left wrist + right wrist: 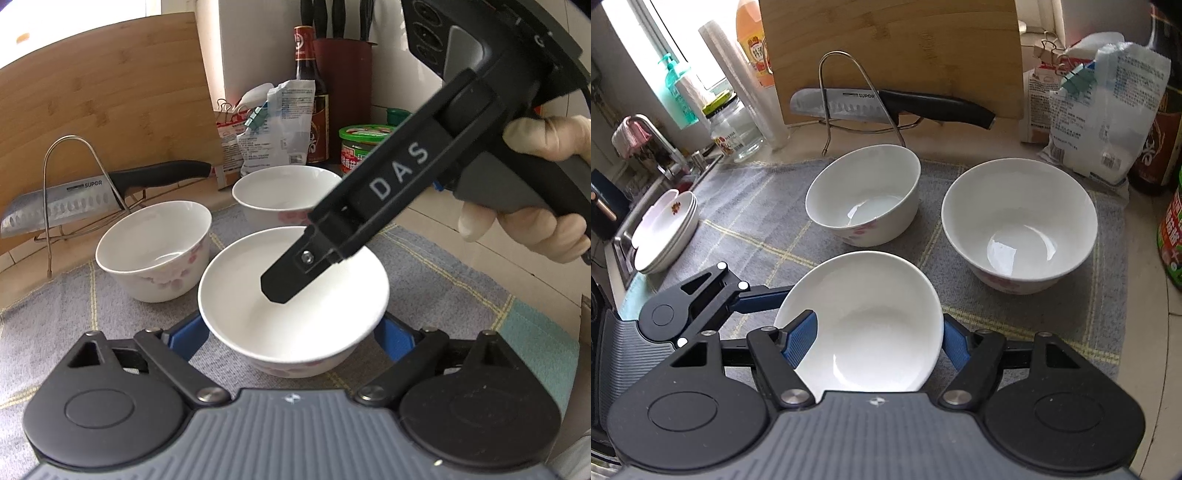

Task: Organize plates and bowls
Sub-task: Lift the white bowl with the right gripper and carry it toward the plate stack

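Three white bowls with pink flowers stand on a grey checked mat. The near bowl sits between the fingers of my left gripper, which flank its sides; contact cannot be told. My right gripper straddles the same bowl, one blue finger inside the rim and one outside; it shows in the left wrist view reaching down into the bowl. A second bowl and a third stand behind. A stack of white plates lies at the mat's left edge.
A wire rack holds a kitchen knife before a bamboo cutting board. Bags, a sauce bottle and a green-lidded jar stand at the back right. A glass jar and the sink tap are at the left.
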Available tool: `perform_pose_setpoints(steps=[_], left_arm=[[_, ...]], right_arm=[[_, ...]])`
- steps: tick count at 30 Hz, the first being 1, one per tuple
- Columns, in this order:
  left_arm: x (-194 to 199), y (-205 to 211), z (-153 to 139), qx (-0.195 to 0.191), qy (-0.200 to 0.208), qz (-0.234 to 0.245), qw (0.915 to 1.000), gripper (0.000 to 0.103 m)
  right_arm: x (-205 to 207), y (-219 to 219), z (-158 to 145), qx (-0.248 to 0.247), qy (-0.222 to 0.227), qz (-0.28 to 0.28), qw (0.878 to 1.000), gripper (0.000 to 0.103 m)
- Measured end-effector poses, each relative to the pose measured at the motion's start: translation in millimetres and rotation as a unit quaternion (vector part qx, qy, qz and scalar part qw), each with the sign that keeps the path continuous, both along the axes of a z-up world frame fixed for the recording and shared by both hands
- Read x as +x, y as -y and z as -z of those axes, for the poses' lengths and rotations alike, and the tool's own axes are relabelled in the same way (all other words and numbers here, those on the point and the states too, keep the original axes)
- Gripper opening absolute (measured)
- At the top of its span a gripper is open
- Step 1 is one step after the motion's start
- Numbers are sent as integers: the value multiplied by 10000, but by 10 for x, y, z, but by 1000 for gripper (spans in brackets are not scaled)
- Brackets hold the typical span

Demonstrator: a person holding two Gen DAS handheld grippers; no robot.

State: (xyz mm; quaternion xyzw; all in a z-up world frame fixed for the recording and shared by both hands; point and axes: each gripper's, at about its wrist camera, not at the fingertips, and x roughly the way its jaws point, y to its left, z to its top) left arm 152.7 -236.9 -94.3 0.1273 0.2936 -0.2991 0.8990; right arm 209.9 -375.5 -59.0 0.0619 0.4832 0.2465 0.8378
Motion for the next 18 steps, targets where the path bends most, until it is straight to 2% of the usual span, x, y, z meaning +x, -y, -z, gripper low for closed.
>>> perform_pose_setpoints(steps=[7, 18], left_arm=[[-17, 2, -32, 19, -12, -5, 10000, 95], [-139, -151, -166, 32, 7, -139, 9999, 95]], right_arm=[[-15, -38, -19, -157, 26, -28, 9999, 77], [-95, -205, -104, -94, 101, -88, 9999, 77]])
